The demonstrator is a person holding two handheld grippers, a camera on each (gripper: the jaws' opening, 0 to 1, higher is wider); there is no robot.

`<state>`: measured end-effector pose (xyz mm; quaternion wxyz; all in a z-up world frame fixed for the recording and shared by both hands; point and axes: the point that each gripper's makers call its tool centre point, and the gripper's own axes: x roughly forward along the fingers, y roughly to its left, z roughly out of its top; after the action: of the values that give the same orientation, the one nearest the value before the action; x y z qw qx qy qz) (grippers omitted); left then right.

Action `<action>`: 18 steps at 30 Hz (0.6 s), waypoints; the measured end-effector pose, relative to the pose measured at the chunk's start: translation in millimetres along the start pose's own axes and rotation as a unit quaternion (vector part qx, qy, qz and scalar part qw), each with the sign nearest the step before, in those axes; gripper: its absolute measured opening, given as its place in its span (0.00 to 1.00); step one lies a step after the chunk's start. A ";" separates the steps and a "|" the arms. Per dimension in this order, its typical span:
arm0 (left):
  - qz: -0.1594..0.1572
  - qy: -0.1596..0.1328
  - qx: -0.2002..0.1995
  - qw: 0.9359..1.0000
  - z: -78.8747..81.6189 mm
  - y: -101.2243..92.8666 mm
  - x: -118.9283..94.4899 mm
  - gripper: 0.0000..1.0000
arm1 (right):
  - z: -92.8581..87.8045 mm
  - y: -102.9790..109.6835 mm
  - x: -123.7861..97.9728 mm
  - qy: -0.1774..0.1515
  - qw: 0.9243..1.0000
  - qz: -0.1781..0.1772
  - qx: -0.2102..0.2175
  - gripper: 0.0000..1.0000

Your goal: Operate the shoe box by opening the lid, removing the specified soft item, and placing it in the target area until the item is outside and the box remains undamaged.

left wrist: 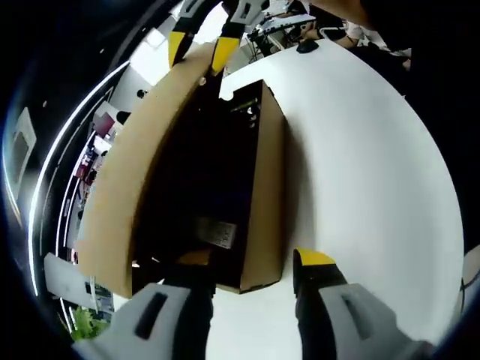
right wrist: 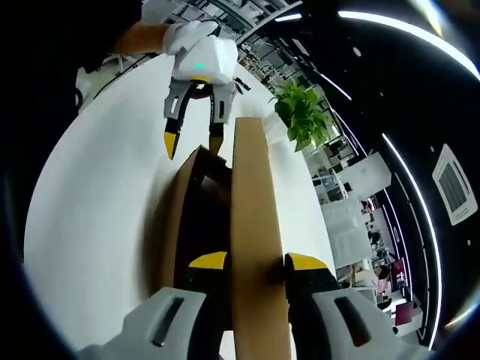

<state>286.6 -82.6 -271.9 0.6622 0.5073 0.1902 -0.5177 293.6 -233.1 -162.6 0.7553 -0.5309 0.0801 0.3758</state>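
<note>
A: What is the right gripper (right wrist: 247, 262) doing?
B: It grips the raised lid (right wrist: 253, 225) of the shoe box (right wrist: 196, 217), one yellow-tipped jaw on each face of the cardboard flap.
A: And the left gripper (left wrist: 251, 262)?
B: Its jaws are spread at the box's near end, one inside the opening, one outside the side wall, clamping nothing.
A: Where is the box?
B: On the white table (left wrist: 360, 172), lid swung up along one long side. The inside is dark; a pale label shows, but I cannot make out the soft item.
</note>
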 end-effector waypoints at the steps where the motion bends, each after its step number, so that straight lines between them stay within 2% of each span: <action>1: -0.004 0.000 0.002 1.000 -0.1 -0.6 2.0 0.41 | 0.1 0.4 -0.1 0.000 1.000 0.000 0.000 0.28; 4: -0.015 -0.004 -0.009 1.000 0.3 -0.8 9.4 0.41 | -0.2 0.7 0.4 0.002 1.000 0.000 -0.002 0.28; 8: -0.023 0.010 -0.008 1.000 -5.9 -5.9 15.9 0.35 | 0.0 0.4 0.0 0.002 1.000 -0.002 -0.001 0.28; 12: -0.026 0.009 -0.014 1.000 -5.6 -7.1 14.9 0.31 | -0.3 1.4 0.0 0.002 1.000 -0.003 -0.001 0.28; 15: -0.033 0.009 -0.002 0.999 -4.2 -9.2 14.7 0.25 | 0.3 1.4 -0.1 0.001 1.000 -0.003 -0.002 0.28; 18: -0.033 0.018 0.010 0.999 -3.7 -9.4 18.3 0.23 | 0.4 1.3 -0.2 0.000 1.000 -0.005 -0.002 0.28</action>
<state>286.5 -87.9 -292.1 0.6361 0.5163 0.2136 -0.5321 292.5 -232.6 -163.3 0.7562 -0.5326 0.0773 0.3723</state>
